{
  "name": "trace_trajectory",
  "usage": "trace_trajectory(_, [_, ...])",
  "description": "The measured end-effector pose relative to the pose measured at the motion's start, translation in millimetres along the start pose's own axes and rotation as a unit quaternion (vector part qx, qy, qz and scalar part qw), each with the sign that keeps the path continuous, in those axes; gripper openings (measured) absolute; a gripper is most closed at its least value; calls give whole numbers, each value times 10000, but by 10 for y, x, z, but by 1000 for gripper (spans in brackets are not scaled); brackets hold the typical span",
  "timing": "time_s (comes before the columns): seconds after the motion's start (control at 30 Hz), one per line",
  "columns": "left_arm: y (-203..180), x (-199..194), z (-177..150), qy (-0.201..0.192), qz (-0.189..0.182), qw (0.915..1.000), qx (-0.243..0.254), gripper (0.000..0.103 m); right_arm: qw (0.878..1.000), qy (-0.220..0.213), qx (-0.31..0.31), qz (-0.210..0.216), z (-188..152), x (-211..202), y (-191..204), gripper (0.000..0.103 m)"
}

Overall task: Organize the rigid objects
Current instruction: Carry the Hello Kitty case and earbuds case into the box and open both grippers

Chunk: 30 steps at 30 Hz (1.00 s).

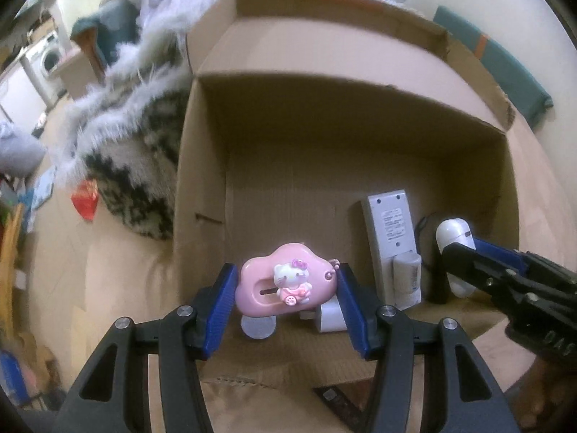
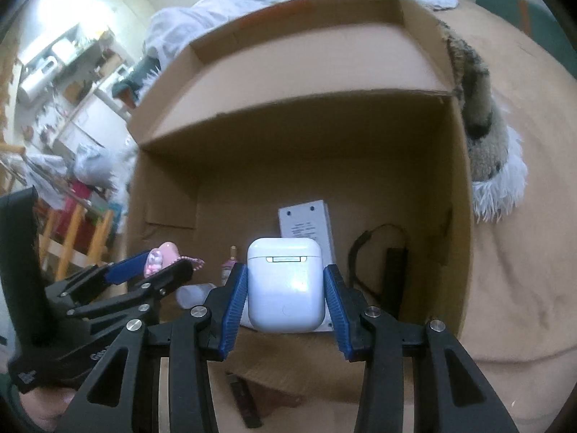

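My left gripper [image 1: 286, 285] is shut on a pink cloud-shaped Hello Kitty toy [image 1: 285, 283] and holds it over the open cardboard box [image 1: 202, 166]. My right gripper [image 2: 285, 285] is shut on a white earbud case [image 2: 285, 285], also over the box [image 2: 458, 216]. The right gripper with the case shows in the left wrist view [image 1: 456, 243], right of the toy. The left gripper with the toy shows in the right wrist view [image 2: 162, 261].
On the box floor lie a grey remote [image 1: 389, 227], white cylinders [image 1: 407, 278], a small bottle [image 2: 230, 265] and a black cable with a black bar [image 2: 395, 274]. A furry blanket [image 1: 122, 133] lies left of the box. A dark flat item [image 2: 243, 404] lies in front.
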<state>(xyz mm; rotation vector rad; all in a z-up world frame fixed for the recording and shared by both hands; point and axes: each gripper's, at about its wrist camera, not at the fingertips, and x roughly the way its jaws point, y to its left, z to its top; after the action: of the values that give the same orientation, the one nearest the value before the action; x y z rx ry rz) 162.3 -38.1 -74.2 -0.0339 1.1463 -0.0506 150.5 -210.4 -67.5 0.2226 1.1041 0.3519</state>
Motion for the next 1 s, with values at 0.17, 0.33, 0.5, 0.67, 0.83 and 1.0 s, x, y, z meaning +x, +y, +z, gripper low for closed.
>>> trace_trajectory(0.17, [35, 17, 11, 4, 0, 9999, -111, 52, 9998, 143, 10, -128, 17, 177, -40, 45])
trace_trajectory(0.33, [37, 53, 12, 26, 7, 9999, -135, 52, 9996, 209, 45, -161, 31, 238, -58, 45])
trace_trajectory(0.5, [7, 91, 6, 110, -62, 9998, -182, 52, 9992, 308, 110, -211, 39, 282, -84, 45])
trace_trajectory(0.67, [-6, 147, -1, 124, -2, 9998, -150, 52, 9990, 348, 139, -226, 41, 305, -89, 45])
trace_trajectory(0.83, [-14, 174, -23, 134, 46, 9998, -142, 52, 9990, 365, 157, -227, 44, 312, -92, 45])
trace_trajectory(1.0, [-57, 161, -21, 157, 32, 9998, -68, 57, 9990, 343, 235, -160, 45, 300, -127, 45])
